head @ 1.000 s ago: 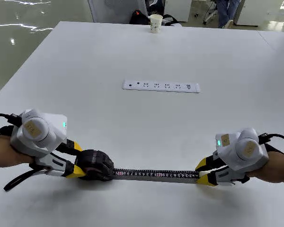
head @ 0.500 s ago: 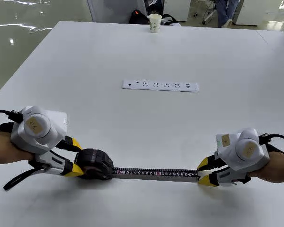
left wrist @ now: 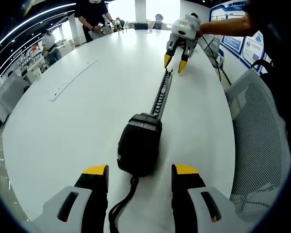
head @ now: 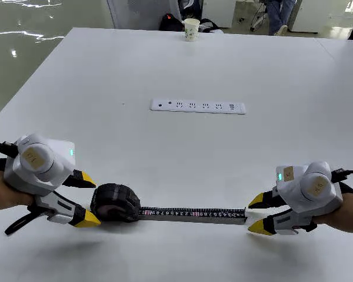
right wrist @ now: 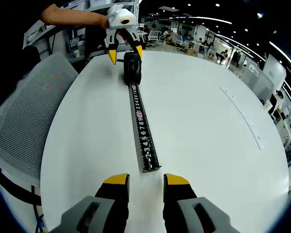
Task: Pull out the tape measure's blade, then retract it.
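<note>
Left tool [head: 89,199] & right tool [head: 256,214] both gape, gripping nothing, left just behind the tape measure [head: 115,202], right just off the blade [head: 194,213] tip, blade out flat on the tabletop [head: 176,147], so pull looks done, retract not yet.

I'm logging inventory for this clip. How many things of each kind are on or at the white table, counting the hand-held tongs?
Tape measure: 1
Power strip: 1
Paper cup: 1
Tongs: 2, the left tongs and the right tongs
Total: 5
</note>
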